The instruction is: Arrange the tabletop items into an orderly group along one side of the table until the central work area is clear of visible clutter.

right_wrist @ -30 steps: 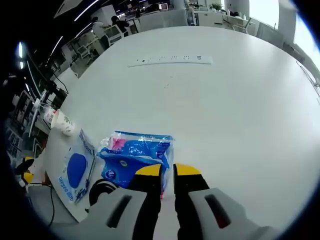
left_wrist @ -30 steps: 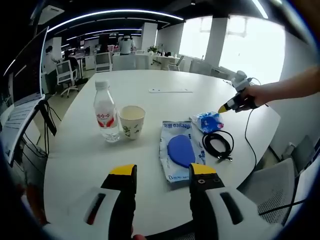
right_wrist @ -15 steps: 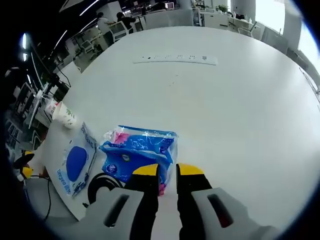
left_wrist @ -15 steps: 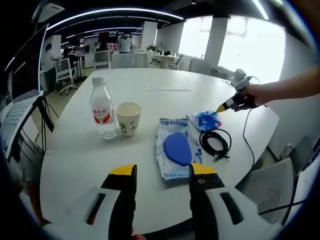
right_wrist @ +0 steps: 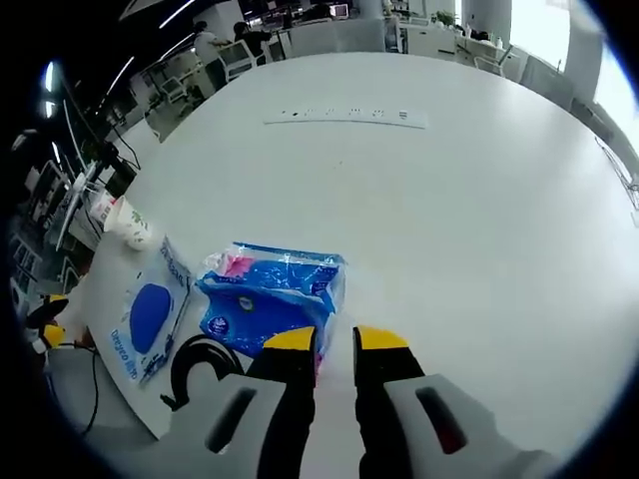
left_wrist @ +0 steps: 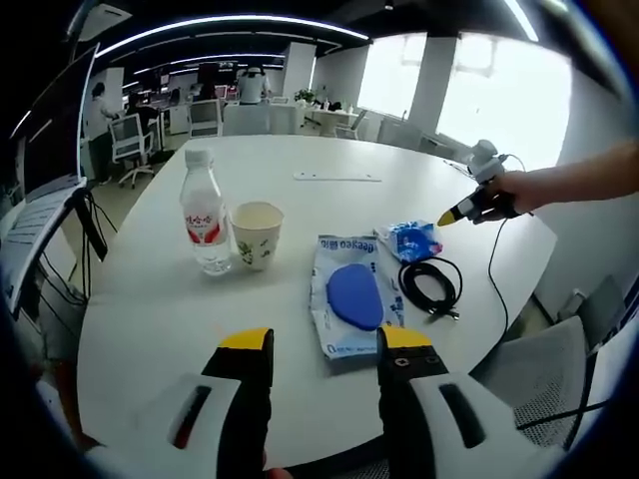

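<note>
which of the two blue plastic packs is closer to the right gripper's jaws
The small crinkly blue tissue pack, lying just ahead of the right gripper. The flat white pouch with the blue oval lies farther off, beyond the black cable coil.

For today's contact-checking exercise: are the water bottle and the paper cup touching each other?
Cannot tell. In the left gripper view the water bottle and the paper cup stand side by side with their outlines almost meeting, so neither contact nor a gap shows plainly.
</note>
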